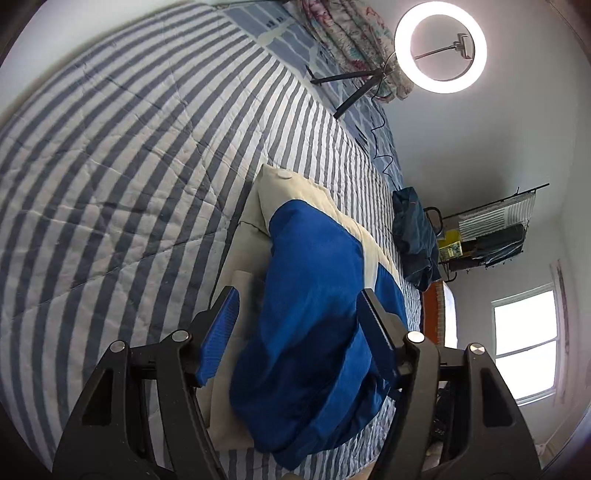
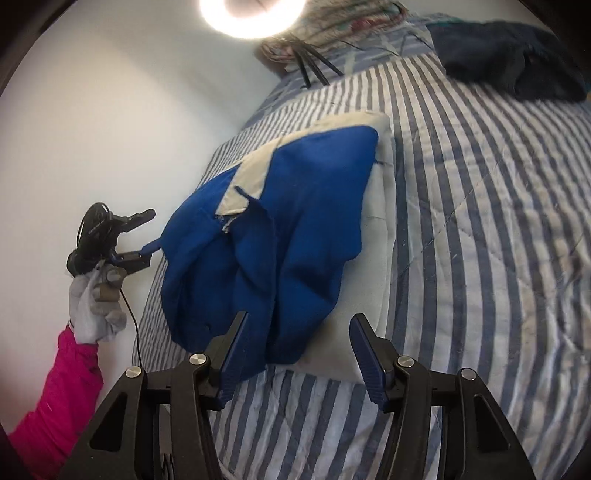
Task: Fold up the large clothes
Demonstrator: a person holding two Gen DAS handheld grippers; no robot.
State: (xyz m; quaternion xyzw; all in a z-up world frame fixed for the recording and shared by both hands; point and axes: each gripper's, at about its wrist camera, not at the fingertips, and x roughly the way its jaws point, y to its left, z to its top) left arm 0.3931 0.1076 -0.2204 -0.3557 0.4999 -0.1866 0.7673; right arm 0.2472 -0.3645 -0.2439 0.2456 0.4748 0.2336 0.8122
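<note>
A blue and cream garment (image 1: 314,295) lies partly folded on the striped bed; it also shows in the right wrist view (image 2: 295,229). My left gripper (image 1: 299,306) is open, its fingers on either side of the blue bulk and just above it. In the right wrist view the left gripper (image 2: 147,232) sits at the garment's left edge, held by a gloved hand. My right gripper (image 2: 299,332) is open and empty, hovering over the garment's near edge.
A striped blue and white quilt (image 1: 129,166) covers the bed. A dark blue garment (image 1: 413,236) lies near the bed's edge, also in the right wrist view (image 2: 509,70). A ring light (image 1: 439,48) on a tripod, a floral blanket (image 1: 351,33) and a wire rack (image 1: 491,229) stand beyond.
</note>
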